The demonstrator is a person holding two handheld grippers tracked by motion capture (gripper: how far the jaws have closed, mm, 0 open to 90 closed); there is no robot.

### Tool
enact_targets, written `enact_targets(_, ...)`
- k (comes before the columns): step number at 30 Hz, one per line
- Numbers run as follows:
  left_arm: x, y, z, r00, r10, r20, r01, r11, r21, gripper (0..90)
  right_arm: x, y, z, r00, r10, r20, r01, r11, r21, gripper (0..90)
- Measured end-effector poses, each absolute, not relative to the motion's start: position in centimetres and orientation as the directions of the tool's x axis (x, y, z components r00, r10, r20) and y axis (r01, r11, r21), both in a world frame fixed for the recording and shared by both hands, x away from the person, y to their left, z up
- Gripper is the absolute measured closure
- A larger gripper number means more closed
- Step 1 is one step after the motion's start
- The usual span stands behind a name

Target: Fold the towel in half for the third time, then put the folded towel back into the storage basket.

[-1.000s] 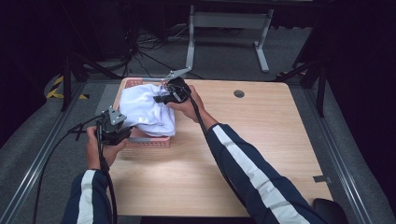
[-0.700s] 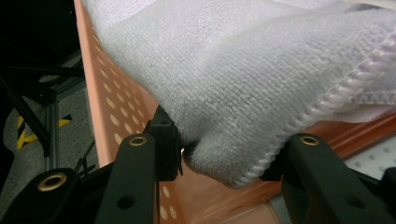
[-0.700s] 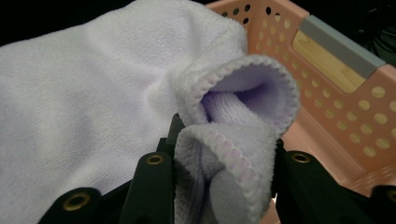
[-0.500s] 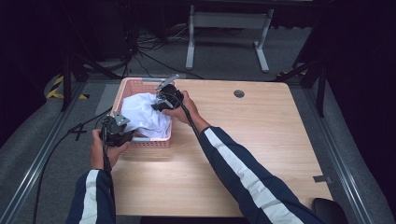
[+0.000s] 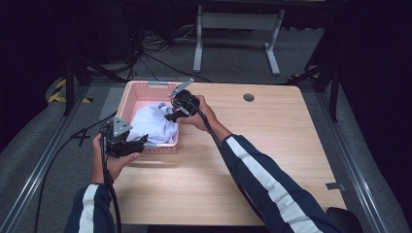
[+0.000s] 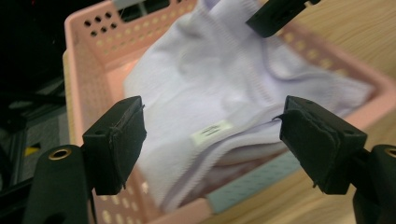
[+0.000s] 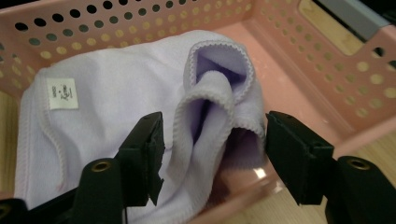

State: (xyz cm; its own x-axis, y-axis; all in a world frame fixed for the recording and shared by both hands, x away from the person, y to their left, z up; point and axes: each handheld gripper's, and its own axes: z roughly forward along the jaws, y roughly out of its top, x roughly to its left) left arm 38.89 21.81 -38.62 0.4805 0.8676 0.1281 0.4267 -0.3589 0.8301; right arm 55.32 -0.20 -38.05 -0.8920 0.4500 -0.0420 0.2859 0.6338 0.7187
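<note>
Now a pale lilac cloth with a stitched hem (image 5: pixel 154 125) is lying bunched inside a pink perforated plastic basket (image 5: pixel 137 93), which is standing at the far left corner of a light wooden table (image 5: pixel 272 145). The cloth is filling the near half of the basket and is rising a little above its near rim.

The left gripper (image 5: pixel 138 144) is hovering at the basket's near left corner, just outside the rim. Its jaws have just been opening and are standing wide; in the left gripper view the cloth (image 6: pixel 205 102) is lying beyond the black pads (image 6: pixel 119 140), with its small white label (image 6: pixel 211 131) between them and farther off, and no pad is pressing on it.

The right gripper (image 5: pixel 170 114) is hanging over the basket's right rim, at the cloth's far right edge. Its jaws also have just been opening and are standing wide. In the right gripper view a folded loop of the hem (image 7: pixel 219 98) is standing between the two pads (image 7: pixel 147 154), close to them, but it is not squeezed. The pink wall (image 7: pixel 327 70) is running behind the cloth.

Both hands are coming from dark sleeves with a white stripe (image 5: pixel 262 170). A round dark hole (image 5: pixel 248 97) is sitting in the table near its far edge, well apart from the basket.
</note>
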Motion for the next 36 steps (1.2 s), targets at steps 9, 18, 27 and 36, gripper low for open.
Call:
enact_targets(9,33.6,16.8,-38.2,0.634,0.764,0.123,0.301,-0.389,0.870,22.3,49.9,-7.5,-35.4,-0.926,0.361,-0.107,0.168,0.651,0.740,37.5)
enact_targets(18,32.4,12.2,-43.1,0.772,0.624,0.120,0.319,-0.544,0.776,22.4,41.8,-21.8,-37.7,-0.898,0.410,-0.159,0.166,0.651,0.741,37.2)
enact_targets(27,33.5,11.0,-46.5,0.827,0.560,0.055,0.360,-0.602,0.713,18.9,36.4,-34.5,-44.0,-0.819,0.569,-0.076,0.348,0.597,0.723,35.5)
enact_targets(36,34.3,10.4,-47.8,0.827,0.562,-0.007,0.398,-0.576,0.714,15.0,33.9,-39.1,-46.4,-0.768,0.641,0.004,0.437,0.518,0.735,29.1)
